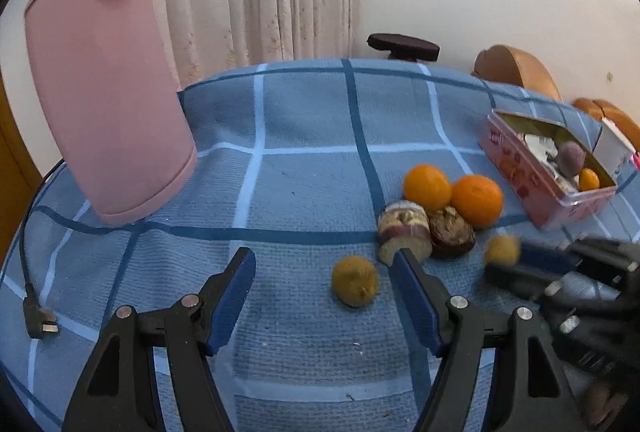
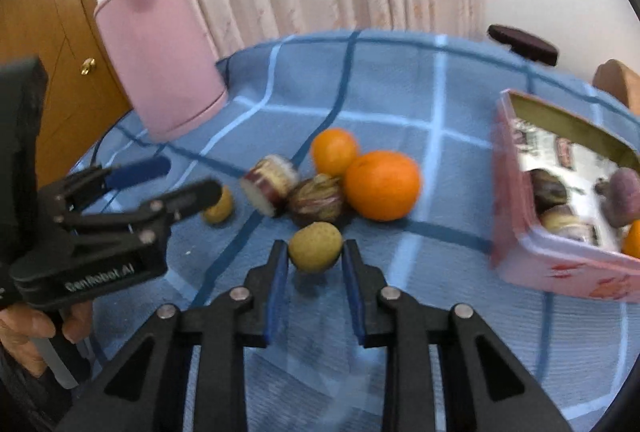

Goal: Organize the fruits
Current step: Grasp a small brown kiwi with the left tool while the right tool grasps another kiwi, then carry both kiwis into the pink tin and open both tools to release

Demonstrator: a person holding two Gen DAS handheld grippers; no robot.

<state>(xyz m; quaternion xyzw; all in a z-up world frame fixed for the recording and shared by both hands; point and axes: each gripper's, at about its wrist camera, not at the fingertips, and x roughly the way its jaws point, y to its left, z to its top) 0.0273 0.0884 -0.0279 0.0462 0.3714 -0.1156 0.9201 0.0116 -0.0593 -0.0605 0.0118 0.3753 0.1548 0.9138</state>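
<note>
My right gripper (image 2: 315, 248) is shut on a small yellow-brown fruit (image 2: 316, 247), held just above the blue checked cloth; the fruit also shows in the left wrist view (image 1: 502, 250). My left gripper (image 1: 324, 258) is open and empty, with a second yellow-brown fruit (image 1: 355, 281) between its fingers on the cloth. Behind lie two oranges (image 1: 477, 200), a cut purple fruit piece (image 1: 405, 228) and a dark purple fruit (image 1: 452, 232). An open pink tin (image 1: 532, 188) at the right holds an orange, a purple fruit and packets.
A tall pink bin (image 1: 108, 84) stands at the back left of the table. A black power plug and cord (image 1: 40, 324) lie at the left edge. A dark stool (image 1: 402, 46) and orange chairs (image 1: 516, 68) stand beyond the table.
</note>
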